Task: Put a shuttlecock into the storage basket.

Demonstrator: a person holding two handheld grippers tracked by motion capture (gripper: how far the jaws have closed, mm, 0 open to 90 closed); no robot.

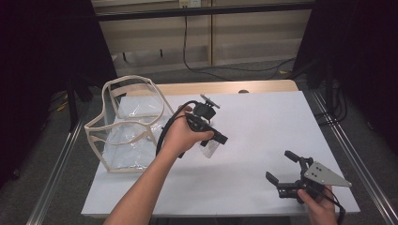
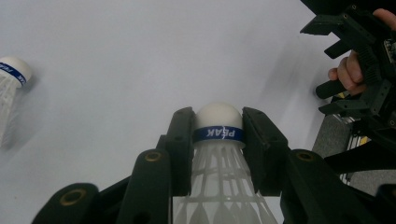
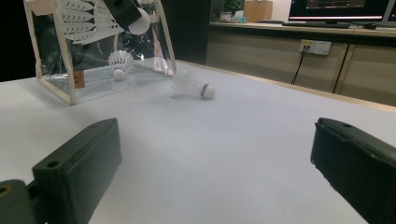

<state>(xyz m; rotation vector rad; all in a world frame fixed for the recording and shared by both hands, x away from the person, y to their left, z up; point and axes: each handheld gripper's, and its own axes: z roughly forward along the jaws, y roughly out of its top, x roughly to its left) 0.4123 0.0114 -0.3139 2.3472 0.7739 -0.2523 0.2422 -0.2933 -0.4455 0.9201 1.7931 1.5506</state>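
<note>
On the left stands a clear bag (image 1: 123, 129) with cream edges, its top open. One shuttlecock (image 3: 120, 64) is already inside it, seen in the right gripper view.

Next comes the left gripper (image 1: 217, 140). It is pinching a white shuttlecock (image 2: 218, 140) by its round nose, one jaw on each side. It hangs in the air above the white surface (image 1: 263, 126), just to the right of the bag. So the step in hand looks like this: a shuttlecock is picked up and on its way to the bag. The next move would be to carry it left, over the open top, and then let go so it drops in.

Another shuttlecock (image 3: 191, 86) lies on its side on the surface near the bag. It may be the next one to fetch.

On the right, the right gripper (image 1: 281, 169) rests low with its jaws spread wide and nothing between them.

The blue band on the held shuttlecock reads "PEAK", seen upside down.
</note>
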